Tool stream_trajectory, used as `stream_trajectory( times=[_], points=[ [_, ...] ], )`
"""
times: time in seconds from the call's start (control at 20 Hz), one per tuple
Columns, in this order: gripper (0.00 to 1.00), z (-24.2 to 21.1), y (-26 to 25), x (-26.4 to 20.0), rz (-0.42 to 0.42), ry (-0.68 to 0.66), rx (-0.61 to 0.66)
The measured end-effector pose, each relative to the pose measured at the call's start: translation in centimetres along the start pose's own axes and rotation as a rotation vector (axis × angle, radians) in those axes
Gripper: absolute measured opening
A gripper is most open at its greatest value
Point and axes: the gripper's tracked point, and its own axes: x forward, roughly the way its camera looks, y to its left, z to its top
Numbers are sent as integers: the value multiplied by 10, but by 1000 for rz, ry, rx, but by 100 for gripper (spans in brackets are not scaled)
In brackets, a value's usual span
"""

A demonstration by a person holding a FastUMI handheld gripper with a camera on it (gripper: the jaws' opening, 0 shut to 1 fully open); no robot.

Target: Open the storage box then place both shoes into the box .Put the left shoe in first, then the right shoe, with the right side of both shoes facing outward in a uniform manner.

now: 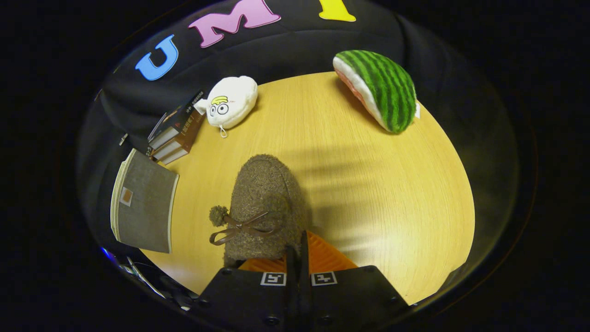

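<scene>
Shoe gripped at heel end, box off to the left.

The hand-held gripper (298, 258) is seen closed almost fully, fingers nearly touching, apparently pinching the heel rim of the shoe (265, 207); actual contact is hidden under the fingers, so the hold is judged, not confirmed. The shoe's long axis is run straight ahead of the fingers, toe pointing away, bow and pompom on its left flank. The box (143, 205) is found left of the shoe, near the surface (392, 184) edge, just in front of the books (177, 131); whether it is open cannot be told. A leftward carry is judged to be needed, with the shoe's right side kept outward.
</scene>
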Motion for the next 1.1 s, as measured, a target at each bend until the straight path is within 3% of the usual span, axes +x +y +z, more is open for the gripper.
stream_trajectory(
  times=[0.4, 0.6, 0.85, 1.1],
  points=[
    [5, 62, 122, -67, 104, -150, 135],
    [5, 78, 181, -90, 117, -198, 124],
    [5, 96, 276, -104, 179, -240, 118],
    [5, 92, 353, -84, 195, -252, 64]
  ],
)
